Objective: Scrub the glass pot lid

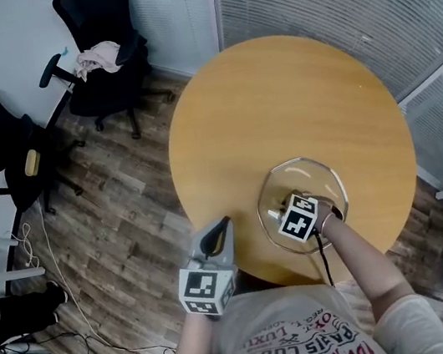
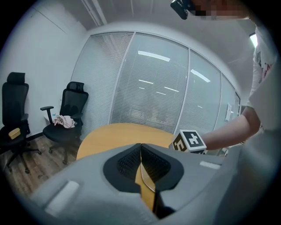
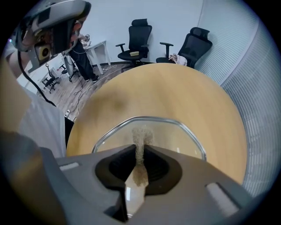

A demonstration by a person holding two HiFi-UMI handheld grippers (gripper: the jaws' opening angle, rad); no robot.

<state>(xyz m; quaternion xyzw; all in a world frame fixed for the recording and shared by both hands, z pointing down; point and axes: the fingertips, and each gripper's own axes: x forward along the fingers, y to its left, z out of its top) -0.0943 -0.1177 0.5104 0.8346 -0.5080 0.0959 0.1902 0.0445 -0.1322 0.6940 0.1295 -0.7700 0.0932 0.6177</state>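
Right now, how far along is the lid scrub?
Done: scrub pad pinched in the right gripper. In hand: pad sits over the glass lid on the table; contact unclear. Left: cleanliness can't be judged; left gripper is shut, empty, off the lid.

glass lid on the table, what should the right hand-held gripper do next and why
Probably press down and drag a short stroke across the glass lid. The right hand-held gripper is shut on a tan scrub pad that sits over the glass. Keep it light: the left hand-held gripper is shut on nothing, off the lid, so nothing steadies it.
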